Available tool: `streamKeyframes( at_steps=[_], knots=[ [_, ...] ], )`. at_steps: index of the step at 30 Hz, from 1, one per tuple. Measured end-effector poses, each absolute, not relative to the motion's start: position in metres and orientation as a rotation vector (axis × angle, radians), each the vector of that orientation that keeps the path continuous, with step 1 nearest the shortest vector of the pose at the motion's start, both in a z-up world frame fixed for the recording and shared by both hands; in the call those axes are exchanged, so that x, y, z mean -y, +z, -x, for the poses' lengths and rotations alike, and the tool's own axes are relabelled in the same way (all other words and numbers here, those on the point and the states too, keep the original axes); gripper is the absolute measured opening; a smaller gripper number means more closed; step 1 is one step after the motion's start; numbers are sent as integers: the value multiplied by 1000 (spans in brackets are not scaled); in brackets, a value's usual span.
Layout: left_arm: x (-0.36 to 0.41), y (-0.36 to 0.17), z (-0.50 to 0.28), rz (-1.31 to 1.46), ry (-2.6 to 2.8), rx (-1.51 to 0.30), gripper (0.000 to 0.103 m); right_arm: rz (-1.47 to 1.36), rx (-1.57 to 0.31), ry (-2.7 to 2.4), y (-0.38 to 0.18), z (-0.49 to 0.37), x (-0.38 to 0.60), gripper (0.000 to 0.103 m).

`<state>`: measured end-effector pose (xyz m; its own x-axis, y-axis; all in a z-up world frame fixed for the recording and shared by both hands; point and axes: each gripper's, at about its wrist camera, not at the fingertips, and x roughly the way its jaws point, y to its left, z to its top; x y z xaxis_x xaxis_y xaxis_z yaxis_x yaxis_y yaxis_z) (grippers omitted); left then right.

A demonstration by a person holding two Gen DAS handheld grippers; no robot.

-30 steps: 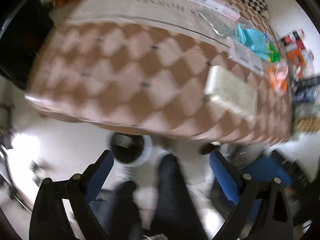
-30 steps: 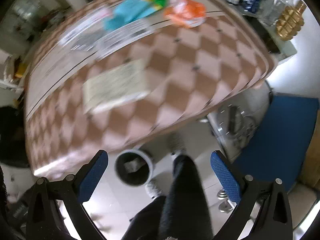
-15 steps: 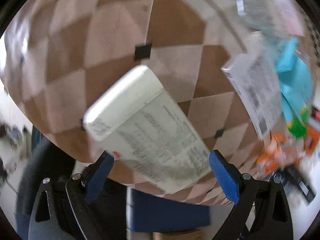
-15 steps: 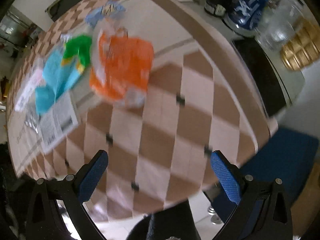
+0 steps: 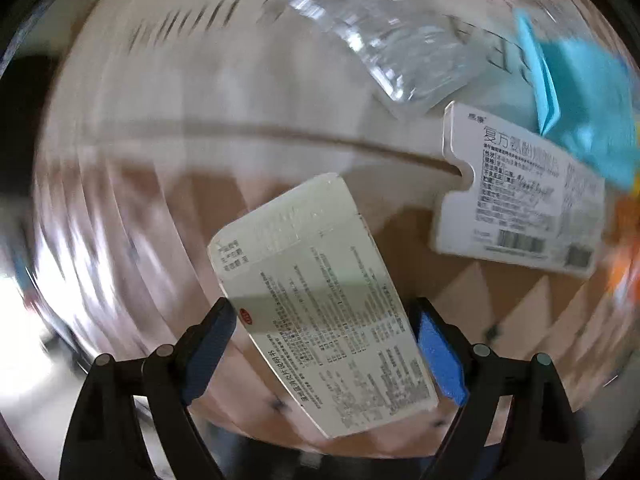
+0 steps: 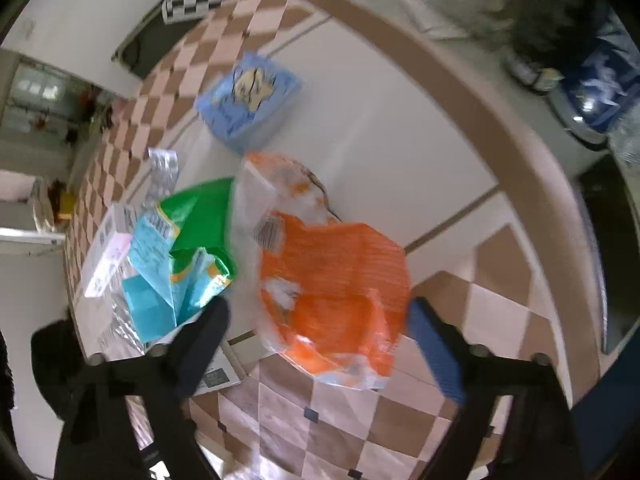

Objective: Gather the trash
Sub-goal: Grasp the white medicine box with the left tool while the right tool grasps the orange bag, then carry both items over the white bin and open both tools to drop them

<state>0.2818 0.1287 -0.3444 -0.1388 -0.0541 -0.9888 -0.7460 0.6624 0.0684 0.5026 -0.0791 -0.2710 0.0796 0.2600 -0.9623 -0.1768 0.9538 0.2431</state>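
In the left wrist view my left gripper (image 5: pixel 324 344) is open, its blue pads on either side of a pale medicine box (image 5: pixel 320 300) lying on the checkered table (image 5: pixel 520 312). Whether the pads touch the box I cannot tell. In the right wrist view my right gripper (image 6: pixel 316 332) is open around an orange plastic wrapper (image 6: pixel 332 280) on the table (image 6: pixel 500 320). A green and turquoise wrapper (image 6: pixel 180 256) lies left of it.
A flattened white carton (image 5: pixel 516 208), a clear plastic bag (image 5: pixel 392 48) and a turquoise wrapper (image 5: pixel 580 112) lie beyond the box. A blue tissue pack (image 6: pixel 248 104) and a blister strip (image 6: pixel 162 172) lie farther back. Bottles and bags (image 6: pixel 592 76) stand beyond the table's right edge.
Both grippers came in from above the floor and bin to the table. The left now straddles the pale box; the right closed in on the orange wrapper.
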Motion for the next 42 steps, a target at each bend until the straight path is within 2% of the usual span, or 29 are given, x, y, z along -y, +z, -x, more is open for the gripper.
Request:
streamKeyframes(
  at_steps=[1,5,8,13,18,22,28,35,39,42],
  knots=[
    [-130,-347,-283,675,666,-1625,92,-51,-1458,322,-274,-499,77,73],
    [-143,-357,-270,890,684,-1607,92,-32,-1432,309,-271,-486,84,39],
    [-141,-350,-260,927,729,-1526,76,-37,-1423,325,-262,-477,87,27],
    [-125,-329,-253,791,718,-1480,76,-4,-1388,373,-244,-453,92,20],
    [-92,-281,-256,489,700,-1401,76,15,-1384,429,-231,-414,96,19],
    [-74,-247,-232,363,687,-1320,76,38,-1361,477,-218,-363,96,18],
    [-77,-207,-134,292,649,-1195,76,54,-1319,560,-199,-255,79,17],
    [-85,-198,-19,276,568,-1154,76,25,-1316,576,-207,-113,71,17],
    [-82,-222,43,279,542,-1208,76,71,-1400,574,-255,-34,64,17],
    [-80,-260,78,329,529,-1279,76,110,-1475,571,-299,6,60,17]
  ],
)
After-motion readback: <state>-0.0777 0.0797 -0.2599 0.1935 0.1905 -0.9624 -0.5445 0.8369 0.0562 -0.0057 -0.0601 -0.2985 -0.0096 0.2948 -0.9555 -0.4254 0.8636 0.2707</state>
